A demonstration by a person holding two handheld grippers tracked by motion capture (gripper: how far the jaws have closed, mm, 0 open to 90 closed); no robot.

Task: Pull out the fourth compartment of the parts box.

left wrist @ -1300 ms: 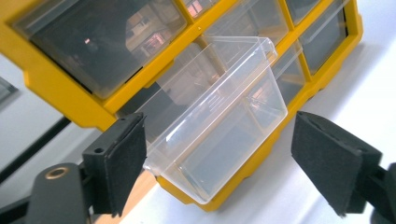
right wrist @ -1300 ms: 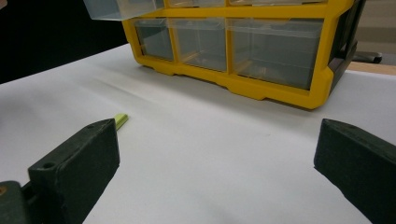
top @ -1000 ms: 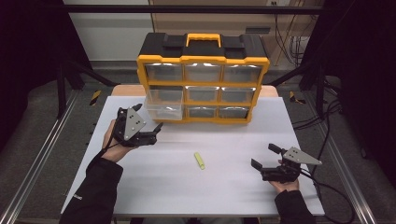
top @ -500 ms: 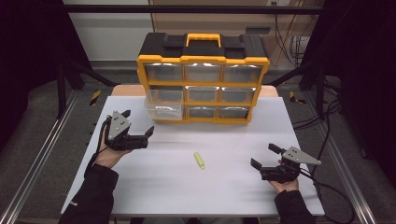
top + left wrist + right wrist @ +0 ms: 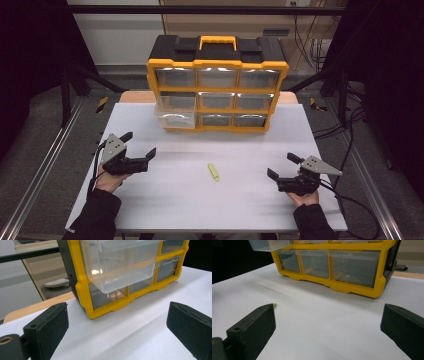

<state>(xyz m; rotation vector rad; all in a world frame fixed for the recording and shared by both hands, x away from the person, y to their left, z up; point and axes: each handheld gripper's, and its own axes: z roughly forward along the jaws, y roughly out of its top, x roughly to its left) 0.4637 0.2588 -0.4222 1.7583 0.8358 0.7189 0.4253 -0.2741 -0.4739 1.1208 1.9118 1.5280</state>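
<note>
Yellow organiser (image 5: 217, 82): at bench (image 5: 165, 210) rear; one clear drawer (image 5: 175, 111) pulled out
Left tongs (image 5: 137, 145): hand low on bench, aimed at the drawer; jaws wide apart, just opened further, empty
Right tongs (image 5: 282, 166): jaws apart, empty
Yellow stick (image 5: 213, 172): lying between both tongs, untouched

Left claw (image 5: 138, 145) agape, empty (jaws just widened); right claw (image 5: 282, 166) agape, low.

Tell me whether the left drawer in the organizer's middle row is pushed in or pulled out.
Pulled out. The clear drawer juts forward past the yellow organizer front, overhanging the white table.
</note>
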